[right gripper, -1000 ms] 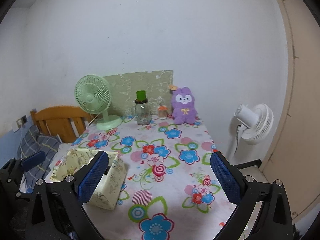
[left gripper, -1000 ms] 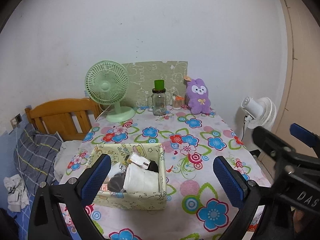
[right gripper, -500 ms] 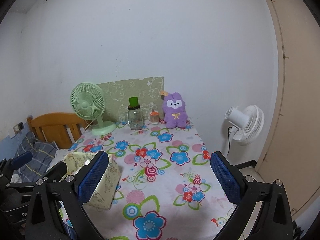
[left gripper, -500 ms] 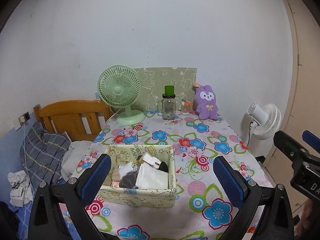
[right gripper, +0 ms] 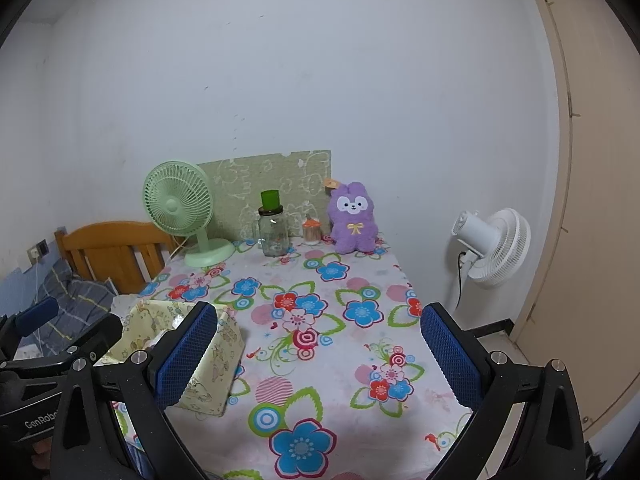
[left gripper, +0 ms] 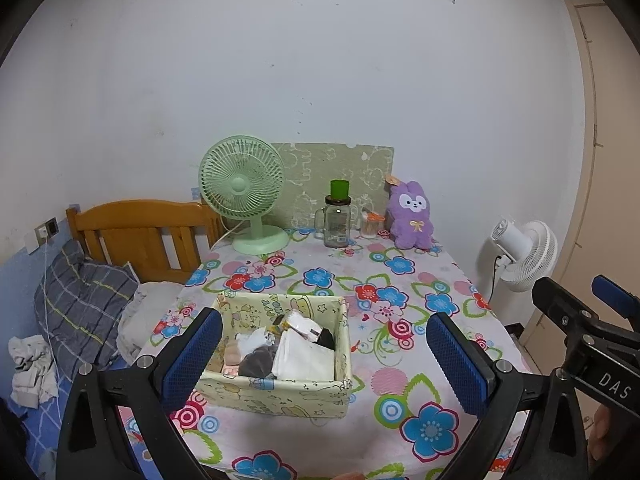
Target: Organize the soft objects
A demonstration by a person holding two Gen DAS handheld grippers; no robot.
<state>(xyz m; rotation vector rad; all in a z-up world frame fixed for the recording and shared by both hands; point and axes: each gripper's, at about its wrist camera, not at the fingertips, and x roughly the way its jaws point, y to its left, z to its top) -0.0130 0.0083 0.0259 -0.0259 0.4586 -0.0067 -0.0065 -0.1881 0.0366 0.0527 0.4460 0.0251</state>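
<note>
A pale yellow fabric box (left gripper: 280, 394) (right gripper: 216, 364) sits near the front left of the flowered table (left gripper: 400, 292) (right gripper: 332, 320). Inside it lie several soft pieces: white folded cloth (left gripper: 304, 362), a dark sock (left gripper: 256, 362), a white sock (left gripper: 252, 338). A purple plush rabbit (left gripper: 410, 216) (right gripper: 353, 218) stands at the back right by the wall. My left gripper (left gripper: 324, 360) is open, held back from the table's front edge, framing the box. My right gripper (right gripper: 316, 358) is open with nothing between its fingers, over the table's front.
A green desk fan (left gripper: 244, 192) (right gripper: 180, 212), a glass jar with green lid (left gripper: 338, 220) (right gripper: 273, 230) and a small orange-topped jar (left gripper: 370, 226) stand at the back. A white floor fan (left gripper: 524, 254) (right gripper: 494, 246) stands right of the table. A wooden bed headboard (left gripper: 136, 232) and pillow (left gripper: 80, 300) lie left.
Both grippers have pulled back and risen from the table, so the box and back objects look smaller and more of the front edge shows. Both stay open.
</note>
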